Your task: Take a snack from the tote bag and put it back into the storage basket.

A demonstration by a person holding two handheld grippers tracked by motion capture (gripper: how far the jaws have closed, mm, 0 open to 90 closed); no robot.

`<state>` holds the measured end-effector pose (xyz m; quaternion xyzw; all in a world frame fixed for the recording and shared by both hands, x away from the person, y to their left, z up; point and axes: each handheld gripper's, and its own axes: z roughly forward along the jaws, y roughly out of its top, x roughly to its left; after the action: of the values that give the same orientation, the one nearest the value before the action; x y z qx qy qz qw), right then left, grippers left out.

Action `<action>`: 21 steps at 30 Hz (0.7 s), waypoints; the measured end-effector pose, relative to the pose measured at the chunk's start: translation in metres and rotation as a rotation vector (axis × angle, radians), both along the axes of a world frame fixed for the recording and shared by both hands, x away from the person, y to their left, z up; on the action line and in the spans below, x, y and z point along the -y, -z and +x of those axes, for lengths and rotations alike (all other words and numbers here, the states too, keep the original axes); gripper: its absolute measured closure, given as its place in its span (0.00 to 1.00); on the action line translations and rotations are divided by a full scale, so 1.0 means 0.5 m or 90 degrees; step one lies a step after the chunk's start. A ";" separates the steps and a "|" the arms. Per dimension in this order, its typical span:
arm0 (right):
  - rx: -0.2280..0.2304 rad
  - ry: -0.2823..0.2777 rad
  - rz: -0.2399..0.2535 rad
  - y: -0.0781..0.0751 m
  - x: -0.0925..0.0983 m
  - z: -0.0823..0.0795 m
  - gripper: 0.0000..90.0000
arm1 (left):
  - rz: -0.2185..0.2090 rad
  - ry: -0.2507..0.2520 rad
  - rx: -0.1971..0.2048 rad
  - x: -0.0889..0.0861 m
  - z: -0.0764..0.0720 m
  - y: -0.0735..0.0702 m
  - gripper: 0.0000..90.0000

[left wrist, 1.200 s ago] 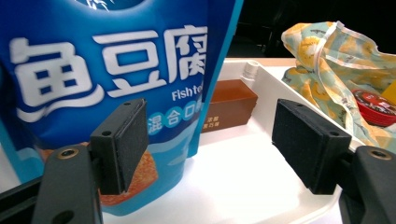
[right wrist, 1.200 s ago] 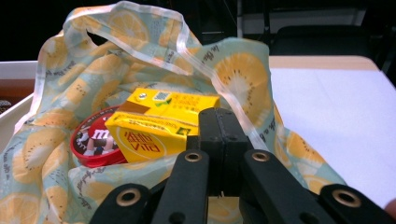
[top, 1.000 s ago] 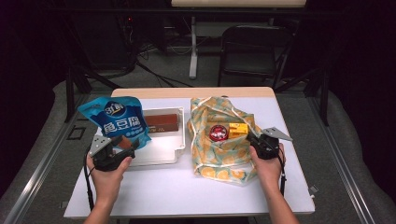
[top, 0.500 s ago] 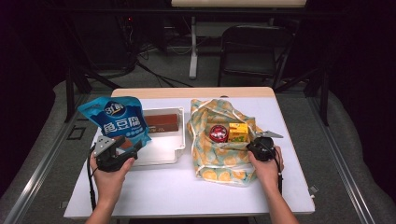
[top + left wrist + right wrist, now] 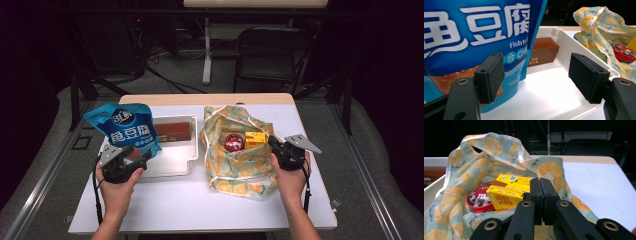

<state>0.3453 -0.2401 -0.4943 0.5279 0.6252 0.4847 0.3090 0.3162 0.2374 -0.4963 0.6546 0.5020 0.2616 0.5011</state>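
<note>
Blue snack pouch (image 5: 127,129): upright in white tray (image 5: 187,162), left tool (image 5: 536,77) jaws apart around its lower corner, not clamped. Right tool (image 5: 541,195) jaws together beside yellow carton (image 5: 509,192) in lemon-print bag (image 5: 240,175). Step judged: packing bag; next, clamp pouch, carry across.

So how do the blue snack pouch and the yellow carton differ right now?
The blue snack pouch stands upright over the white tray; the yellow carton lies on the lemon-print bag. The pouch is a big soft packet, the carton a small stiff box. The pouch sits between the left gripper's open jaws; the right gripper is shut in front of the carton. Both are packaged goods.
</note>
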 end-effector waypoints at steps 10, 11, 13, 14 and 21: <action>-0.089 -0.012 0.007 0.076 -0.004 0.041 1.00 | 0.002 -0.003 -0.006 -0.001 0.002 0.006 0.32; -0.116 -0.013 -0.001 0.084 -0.004 0.045 1.00 | 0.002 -0.002 -0.007 0.001 0.002 0.007 0.32; -0.160 -0.018 -0.001 0.107 -0.001 0.055 1.00 | 0.003 0.000 -0.008 0.003 0.002 0.008 0.32; -0.180 -0.022 -0.009 0.115 -0.001 0.058 1.00 | 0.003 0.001 -0.009 0.005 0.002 0.008 0.32; -0.227 -0.015 -0.043 0.137 -0.007 0.068 0.98 | 0.007 0.004 -0.012 0.005 0.001 0.009 0.32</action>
<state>0.3791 -0.2366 -0.5630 0.5876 0.6920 0.3658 0.2053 0.3169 0.2346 -0.5009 0.6612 0.5033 0.2564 0.4938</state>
